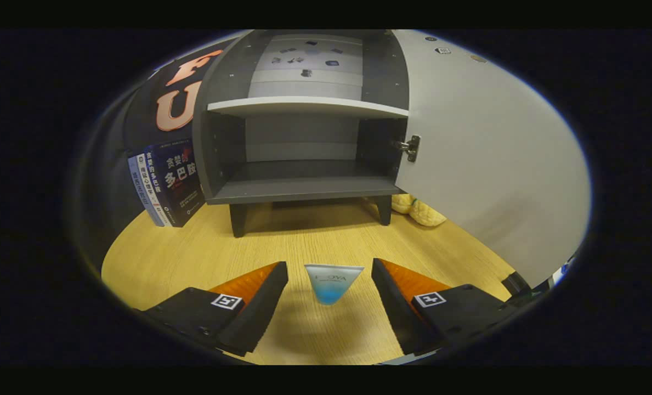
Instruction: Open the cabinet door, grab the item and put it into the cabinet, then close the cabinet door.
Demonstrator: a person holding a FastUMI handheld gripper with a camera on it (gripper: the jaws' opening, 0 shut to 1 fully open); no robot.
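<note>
The claw sits low over the counter, fingers spread wide apart, and right in the gap between them stands the tube. It tapers from a pale, flat top to a blue lower end, standing on the wood, with clear space on either side: neither finger touches it. A soft shadow spreads on the counter beneath it, toward the camera.

Straight beyond the tube is the cabinet, raised on short dark legs. Its door is swung fully open to the right of the cabinet, pale and plain, hanging on a metal hinge at the edge of the opening. Inside, a shelf splits the cabinet into an upper and a lower compartment. The lower one is bare and dark, its floor facing the tube. A few small dark bits show high on the back panel of the upper one, too small to tell what they are.

Left of the cabinet, a few books stand upright, leaning against the cabinet's side. Right of the cabinet, tucked under the open door, lies a yellow plush, partly hidden by the door's lower edge.
</note>
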